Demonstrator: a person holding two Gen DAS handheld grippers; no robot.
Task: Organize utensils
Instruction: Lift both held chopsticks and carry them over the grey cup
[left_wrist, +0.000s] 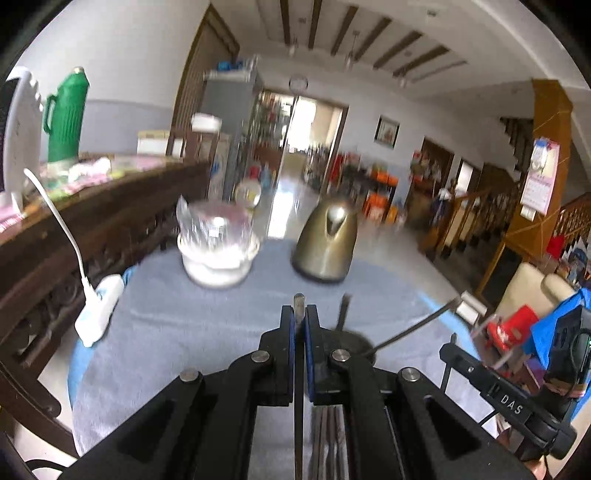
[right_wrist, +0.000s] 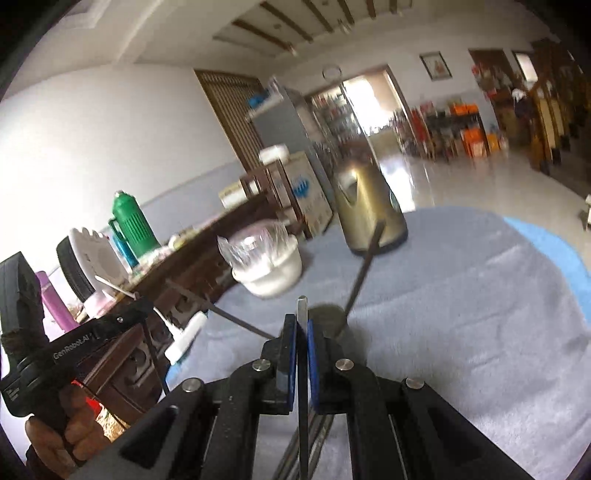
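Observation:
My left gripper is shut on a flat metal utensil handle that sticks up between its blue pads. My right gripper is shut on a similar flat metal utensil handle. A dark round holder sits on the grey cloth just beyond the left fingers, with two dark utensils leaning out of it. The same holder shows in the right wrist view with a utensil slanting up from it. More utensils lie under both grippers, mostly hidden.
A gold kettle and a white bowl holding clear glass stand at the far side of the grey cloth. A white plug with cable lies at the left edge. A dark wooden sideboard carries a green thermos.

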